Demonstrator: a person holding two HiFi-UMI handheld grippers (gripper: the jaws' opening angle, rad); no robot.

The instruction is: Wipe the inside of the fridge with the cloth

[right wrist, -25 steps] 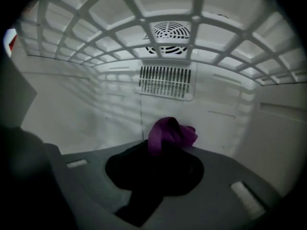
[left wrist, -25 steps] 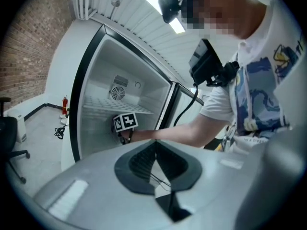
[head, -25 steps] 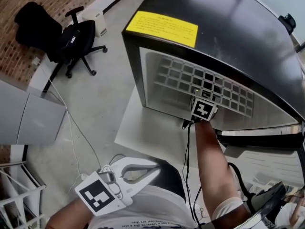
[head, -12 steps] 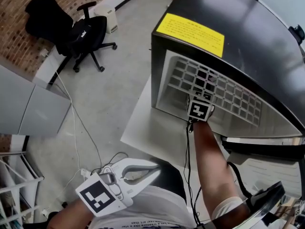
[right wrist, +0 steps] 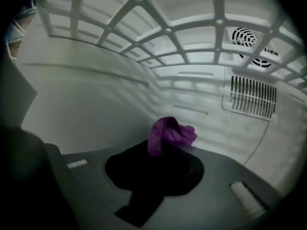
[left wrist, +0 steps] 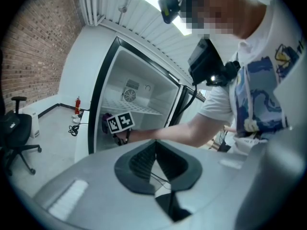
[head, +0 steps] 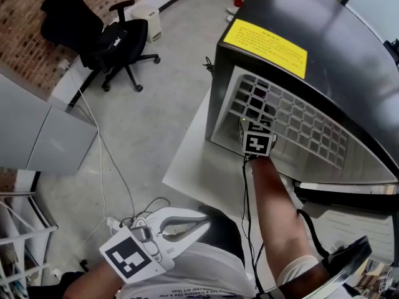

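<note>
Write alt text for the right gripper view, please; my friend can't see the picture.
The right gripper, jaws shut on a bunched purple cloth, is inside a white fridge. A white wire shelf runs overhead, and a slotted vent with a round fan grille above it sits on the back wall at right.

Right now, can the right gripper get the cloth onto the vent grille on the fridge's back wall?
Probably yes. The right gripper, shut on the purple cloth, is inside the fridge below the wire shelf, and nothing stands between it and the vent grille.
</note>
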